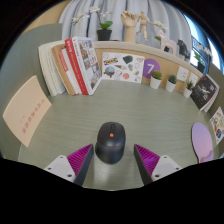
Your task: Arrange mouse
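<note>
Fingers spread wide on my gripper (113,163), the purple pads (80,160) well apart. A dark mouse (110,143) with a red wheel lies on the grey-green table (150,110) between them, its front reaching just ahead of my fingertips. Neither pad presses on it; I see a gap at each side, so I hold nothing. Beyond the mouse, books (78,65) lean together, and a tan card (26,112) lies off to the left of them.
</note>
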The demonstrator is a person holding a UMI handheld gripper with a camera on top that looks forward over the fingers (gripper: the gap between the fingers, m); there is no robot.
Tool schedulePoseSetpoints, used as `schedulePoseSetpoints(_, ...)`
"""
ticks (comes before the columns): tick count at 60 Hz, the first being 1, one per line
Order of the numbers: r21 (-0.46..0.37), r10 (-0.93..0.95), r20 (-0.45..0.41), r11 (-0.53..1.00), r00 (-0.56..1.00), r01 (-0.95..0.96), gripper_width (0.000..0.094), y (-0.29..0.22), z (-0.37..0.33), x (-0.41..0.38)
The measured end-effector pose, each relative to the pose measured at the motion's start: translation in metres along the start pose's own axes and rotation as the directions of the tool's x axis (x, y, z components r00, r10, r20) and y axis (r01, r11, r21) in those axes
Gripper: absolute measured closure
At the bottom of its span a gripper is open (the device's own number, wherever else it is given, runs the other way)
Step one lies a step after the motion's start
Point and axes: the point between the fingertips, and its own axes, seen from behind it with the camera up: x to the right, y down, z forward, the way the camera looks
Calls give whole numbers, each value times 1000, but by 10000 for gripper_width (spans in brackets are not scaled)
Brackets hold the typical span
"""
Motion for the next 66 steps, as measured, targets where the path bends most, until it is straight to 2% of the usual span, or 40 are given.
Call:
schedulePoseSetpoints(8, -6, 10, -1, 1000, 1000, -10, 195, -20, 20, -9)
schedulePoseSetpoints(16, -27, 54, 1, 998, 999, -54, 397, -24, 27, -14)
schedulePoseSetpoints(22, -36, 73, -8, 997, 997, -73, 435, -24, 27, -14)
schedulePoseSetpoints(31, -51, 69, -1, 996, 998, -69, 567, -25, 28, -14)
schedulePoseSetpoints(44, -101, 54, 76, 994, 996, -46, 587, -30, 26, -10)
schedulePoseSetpoints(52, -24, 17, 133, 1000, 991, -14, 585, -70, -2, 29)
schedulePoseSetpoints(66, 174, -15, 78, 985, 997, 2, 585, -153, -88, 186)
